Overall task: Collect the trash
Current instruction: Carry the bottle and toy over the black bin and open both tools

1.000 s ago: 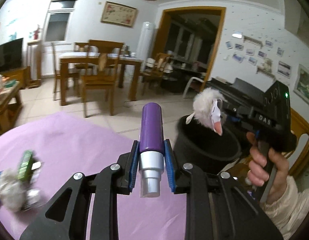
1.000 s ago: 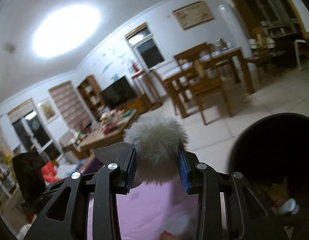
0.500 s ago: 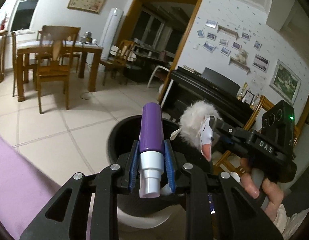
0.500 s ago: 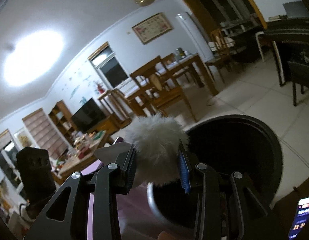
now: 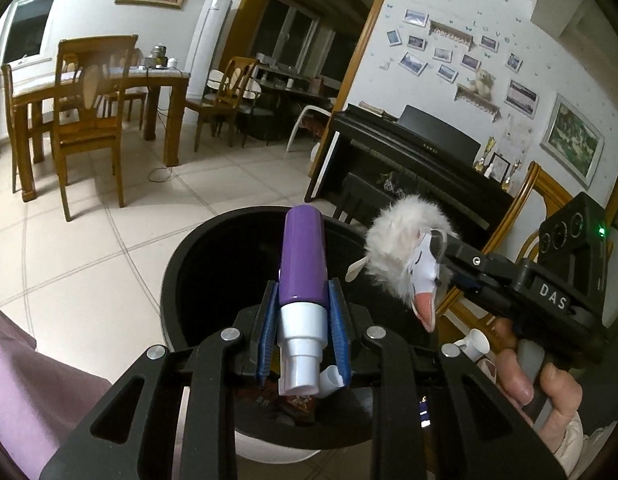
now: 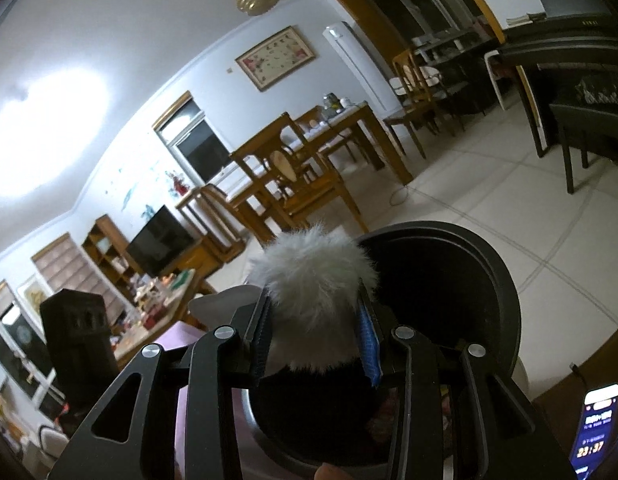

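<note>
The left hand-held gripper (image 5: 303,330) clamps a purple bottle (image 5: 303,264) above the black bin (image 5: 213,232); the right hand-held gripper (image 6: 315,344) clamps a furry white toy (image 6: 313,280) over the bin's rim. Risk: early release off-centre could bounce either item off the rim onto the floor. The bin already contains small, dim scraps.

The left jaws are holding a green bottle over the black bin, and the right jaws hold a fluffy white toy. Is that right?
Not quite: the bottle is purple with a white cap end, not green. The left wrist view shows it clamped in the left gripper above the black bin. The rest holds: the right gripper grips the fluffy white toy.
</note>
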`<state>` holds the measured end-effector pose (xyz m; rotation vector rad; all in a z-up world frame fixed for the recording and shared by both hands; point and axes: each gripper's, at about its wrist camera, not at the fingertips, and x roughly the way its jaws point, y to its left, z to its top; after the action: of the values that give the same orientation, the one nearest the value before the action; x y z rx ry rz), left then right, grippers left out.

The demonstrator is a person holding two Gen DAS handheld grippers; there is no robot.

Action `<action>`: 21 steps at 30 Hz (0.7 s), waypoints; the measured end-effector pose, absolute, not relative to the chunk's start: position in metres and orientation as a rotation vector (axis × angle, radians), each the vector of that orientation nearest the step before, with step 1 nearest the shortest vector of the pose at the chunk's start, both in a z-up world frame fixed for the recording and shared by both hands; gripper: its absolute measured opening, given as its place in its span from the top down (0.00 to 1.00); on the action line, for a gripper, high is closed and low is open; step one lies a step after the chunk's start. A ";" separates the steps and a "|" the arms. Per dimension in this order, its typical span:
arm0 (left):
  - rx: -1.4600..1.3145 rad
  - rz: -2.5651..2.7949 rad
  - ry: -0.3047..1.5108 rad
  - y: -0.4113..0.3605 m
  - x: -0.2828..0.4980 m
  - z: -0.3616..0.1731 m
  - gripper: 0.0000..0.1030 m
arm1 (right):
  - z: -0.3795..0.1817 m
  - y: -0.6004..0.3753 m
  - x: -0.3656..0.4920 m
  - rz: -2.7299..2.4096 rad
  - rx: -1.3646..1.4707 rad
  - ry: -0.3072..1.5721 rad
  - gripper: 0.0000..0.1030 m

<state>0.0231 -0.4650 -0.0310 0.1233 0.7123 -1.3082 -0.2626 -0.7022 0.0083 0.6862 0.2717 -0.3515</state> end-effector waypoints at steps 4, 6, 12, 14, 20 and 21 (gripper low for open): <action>0.189 -1.302 0.694 -0.476 0.010 -0.028 0.38 | 0.004 -0.705 -0.269 -0.355 0.719 0.261 0.34; 0.199 -1.257 0.646 -0.472 0.005 -0.023 0.05 | 0.008 -0.701 -0.273 -0.368 0.726 0.244 0.26; 0.225 -1.234 0.603 -0.461 0.002 -0.009 0.05 | 0.011 -0.696 -0.276 -0.372 0.716 0.238 0.22; 0.220 -1.231 0.603 -0.454 0.003 -0.006 0.05 | 0.010 -0.694 -0.273 -0.368 0.709 0.243 0.22; 0.207 -1.199 0.584 -0.425 0.004 0.003 0.05 | 0.018 -0.682 -0.258 -0.337 0.688 0.266 0.22; 0.197 -1.189 0.583 -0.416 0.006 0.005 0.05 | 0.020 -0.678 -0.255 -0.330 0.683 0.270 0.22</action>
<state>0.0062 -0.4162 0.0046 0.1968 0.5833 -1.1890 -0.2547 -0.6782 0.0199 0.6831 0.2698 -0.3299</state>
